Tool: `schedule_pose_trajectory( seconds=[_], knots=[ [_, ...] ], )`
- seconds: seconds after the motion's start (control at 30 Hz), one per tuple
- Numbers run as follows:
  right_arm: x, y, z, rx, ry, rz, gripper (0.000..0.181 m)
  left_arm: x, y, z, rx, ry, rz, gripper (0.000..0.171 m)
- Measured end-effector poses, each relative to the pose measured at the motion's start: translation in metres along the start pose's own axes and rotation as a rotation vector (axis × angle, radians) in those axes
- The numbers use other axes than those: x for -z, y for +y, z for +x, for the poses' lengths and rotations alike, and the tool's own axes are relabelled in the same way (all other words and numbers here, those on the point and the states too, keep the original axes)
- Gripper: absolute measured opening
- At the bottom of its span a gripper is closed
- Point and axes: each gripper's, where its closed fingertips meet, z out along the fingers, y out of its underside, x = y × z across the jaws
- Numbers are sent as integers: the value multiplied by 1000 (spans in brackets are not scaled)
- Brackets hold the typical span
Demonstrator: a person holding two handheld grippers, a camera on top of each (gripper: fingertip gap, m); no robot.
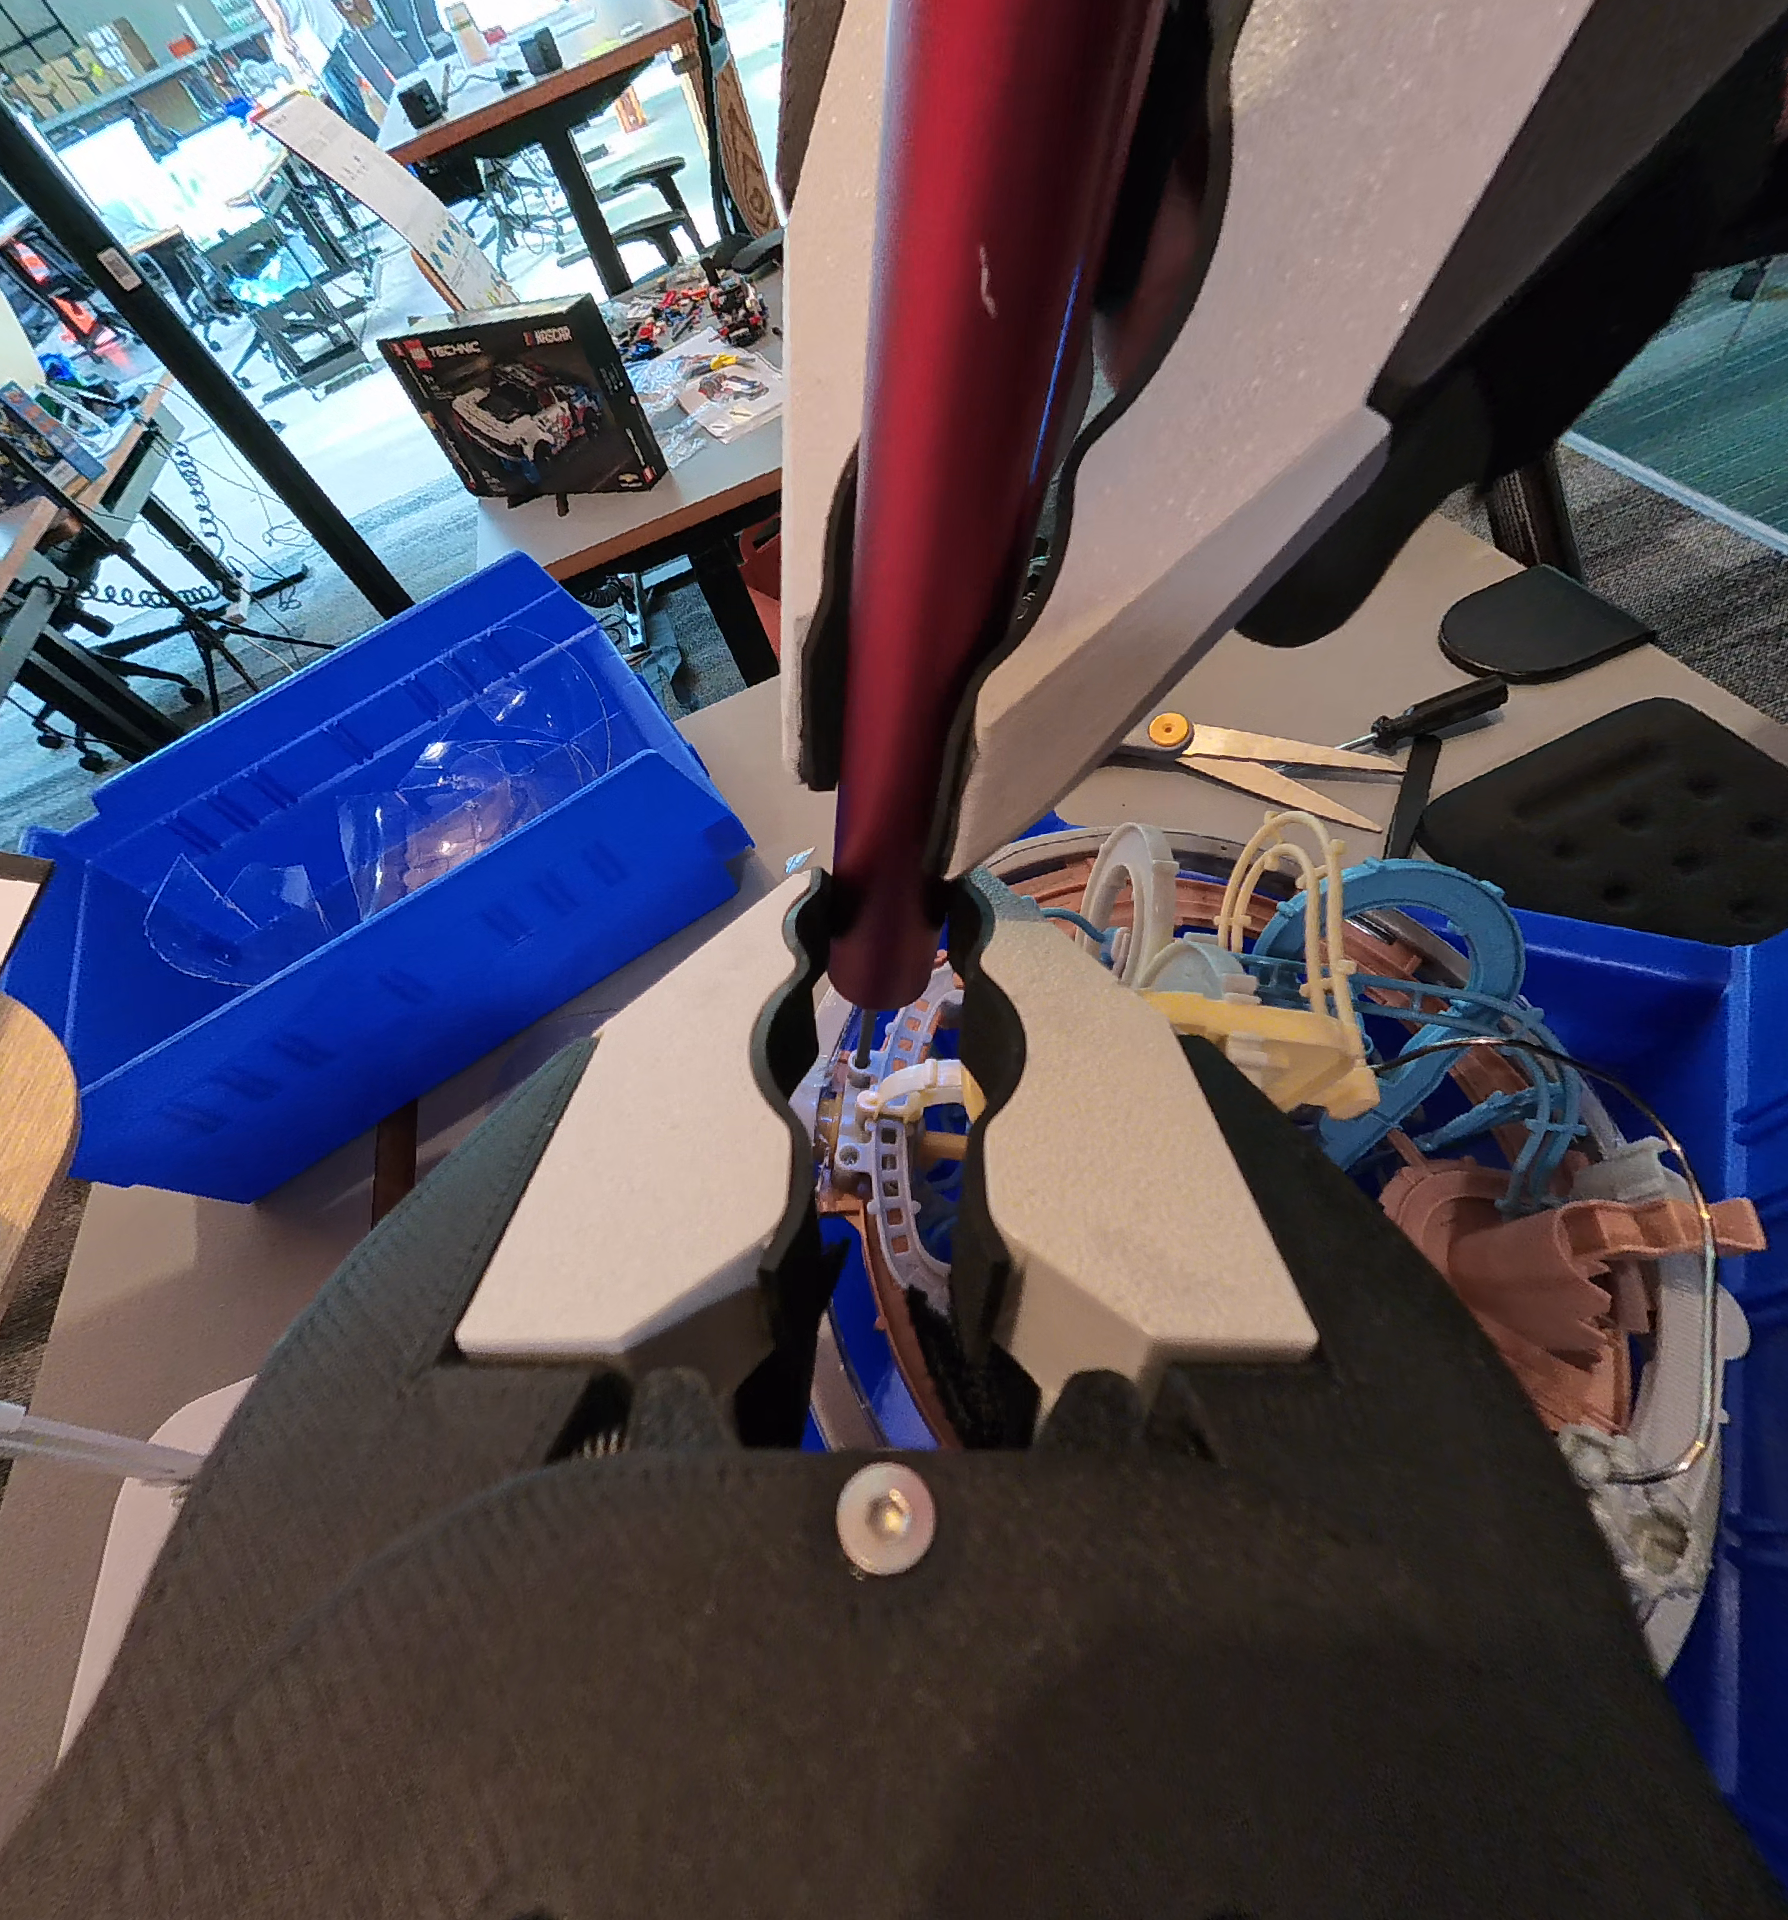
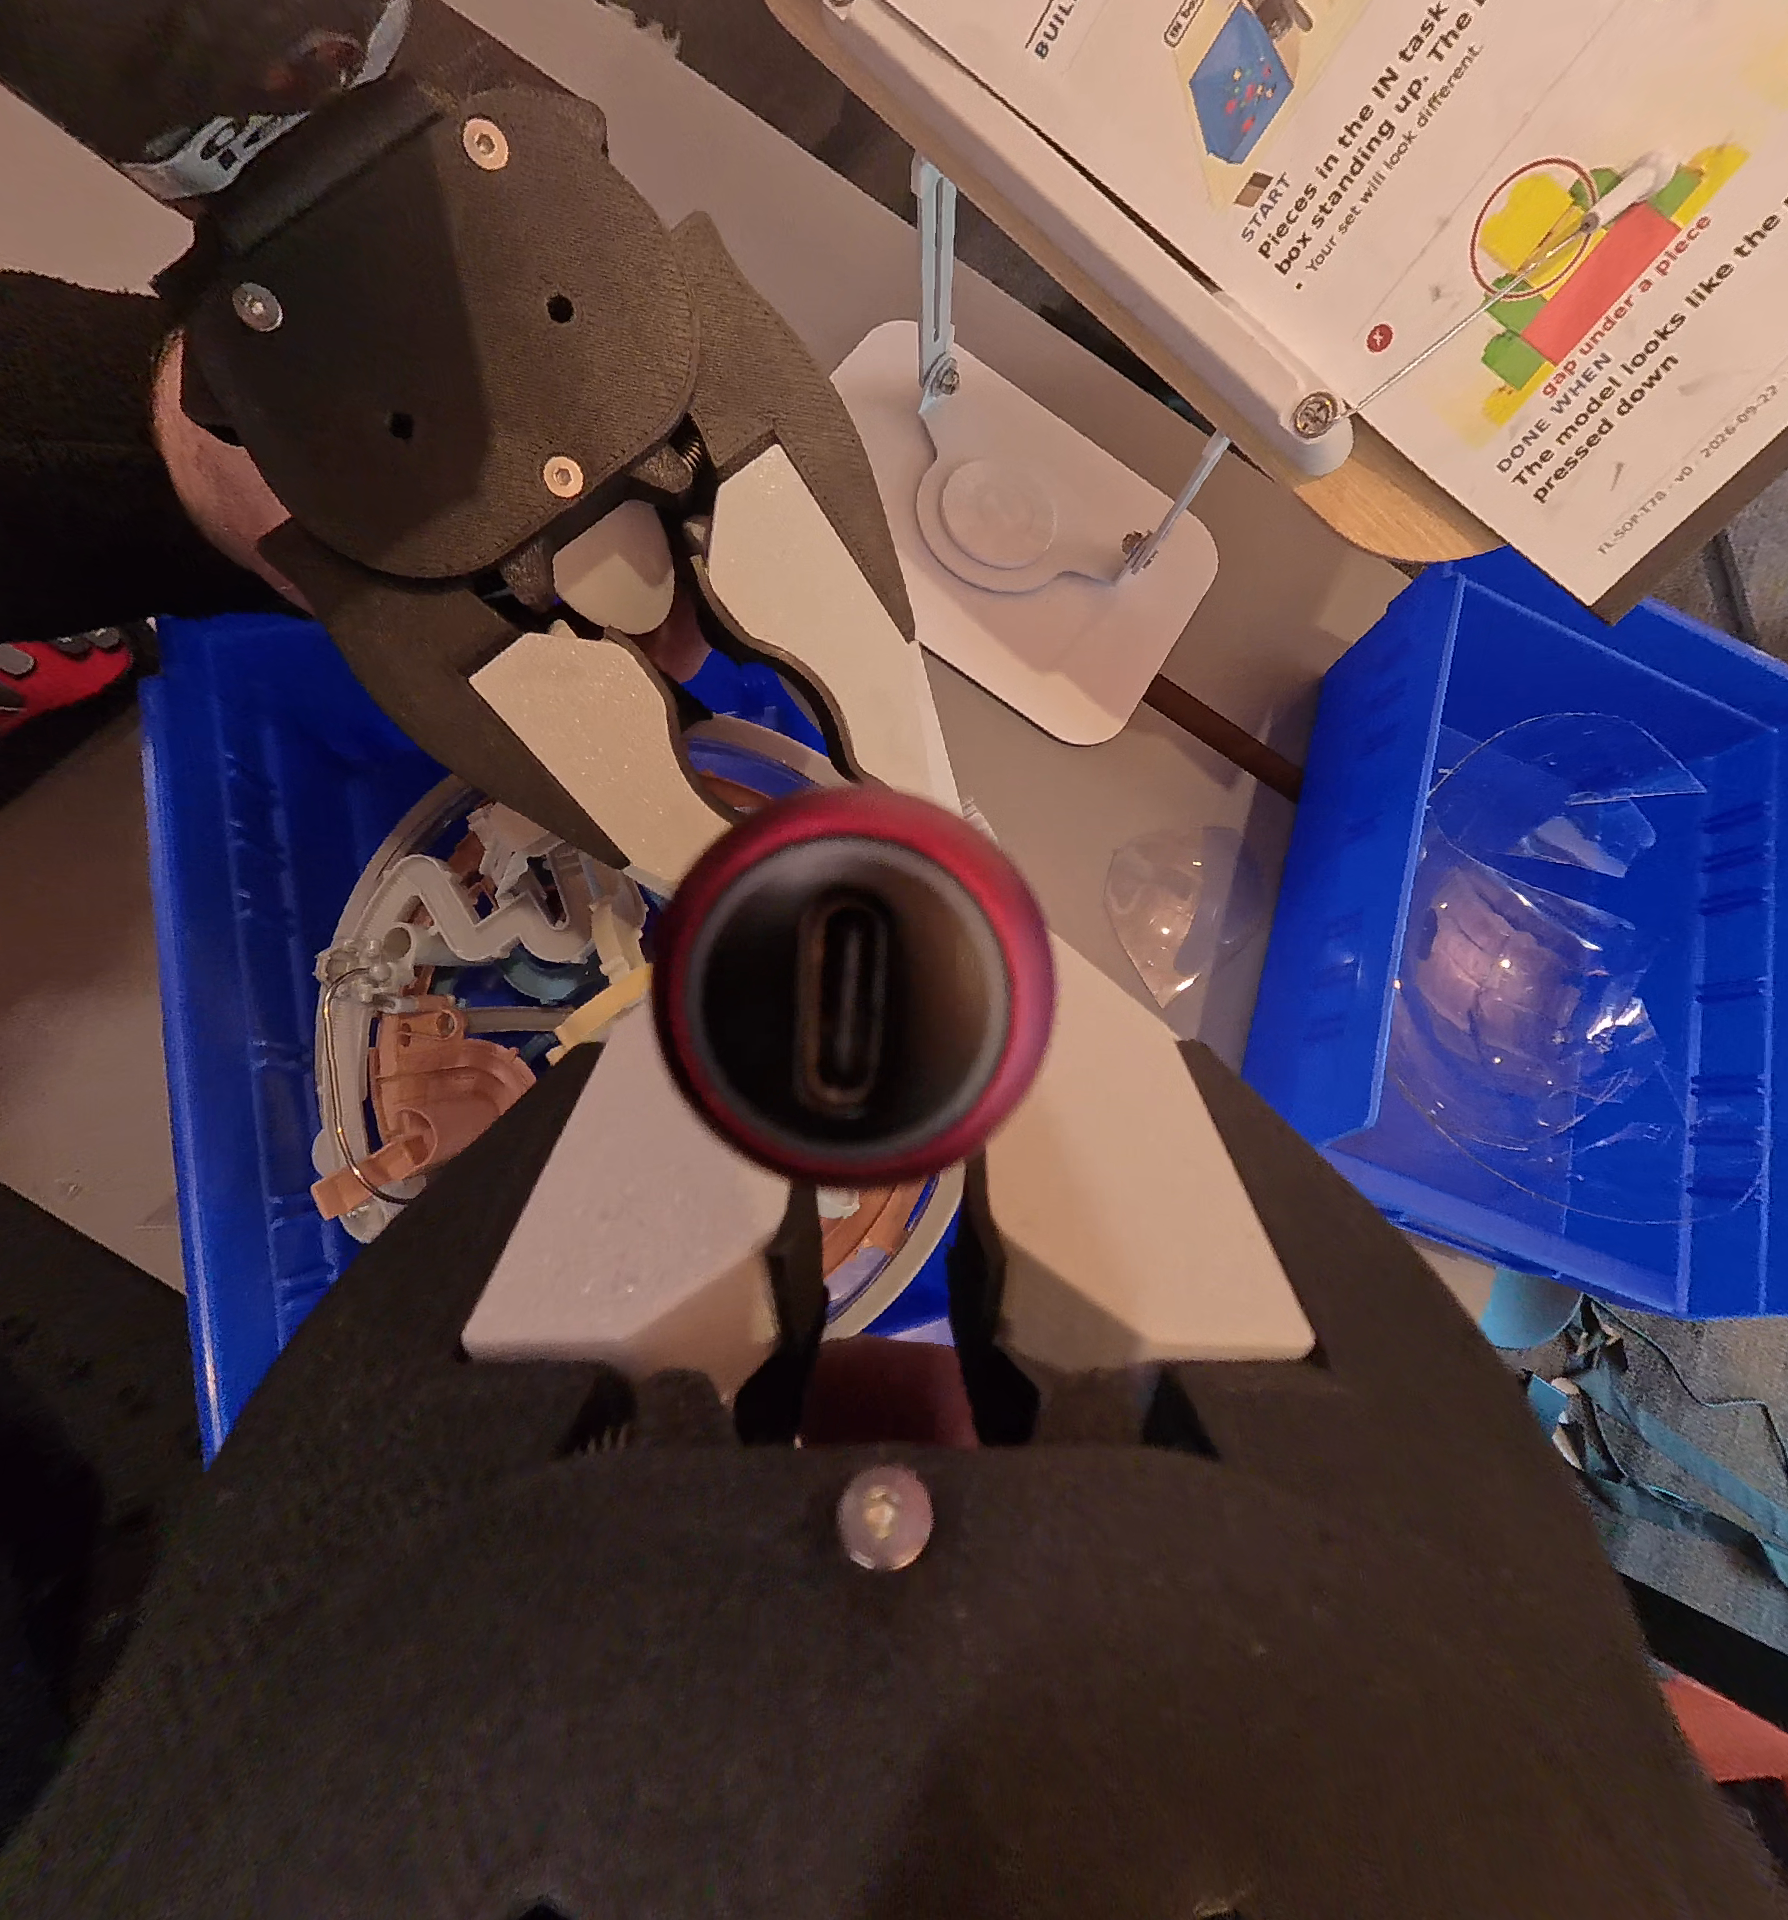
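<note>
A red electric screwdriver (image 1: pixel 952 468) points down into a colourful plastic track model (image 1: pixel 1285 1039) that lies in a blue bin (image 1: pixel 1783 1143). Its thin bit touches a white part of the model. My left gripper (image 1: pixel 885 914) is shut on the screwdriver's lower end. My right gripper (image 1: pixel 890 769) comes down from above and is shut on the shaft. In the right wrist view the right gripper (image 2: pixel 854 997) holds the screwdriver (image 2: pixel 724 1101) end-on, its charging port facing the camera. The left gripper (image 2: pixel 796 821) reaches in from the upper left over the model (image 2: pixel 433 1049).
A second blue bin (image 1: pixel 350 935) with clear plastic dome pieces stands to the left. Scissors (image 1: pixel 1264 758) and a black screwdriver (image 1: pixel 1430 717) lie behind the model. An instruction board (image 2: pixel 1492 208) on a white stand (image 2: pixel 1035 582) is nearby. A clear dome piece (image 2: pixel 1181 914) lies on the table. Both grippers' tips are close together, under 4 cm apart.
</note>
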Motion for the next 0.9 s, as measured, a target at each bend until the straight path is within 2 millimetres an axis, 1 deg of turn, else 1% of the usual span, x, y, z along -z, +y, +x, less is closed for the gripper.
schedule_pose_trajectory(
  seconds=[0.57,0.9],
  knots=[
    [-1,0,-1,44,35,-9,18,1,1,0,-1,1,3,21],
    [-2,-2,0,63,22,-39,19,2,0,-1,34,3,22,21]
  ],
)
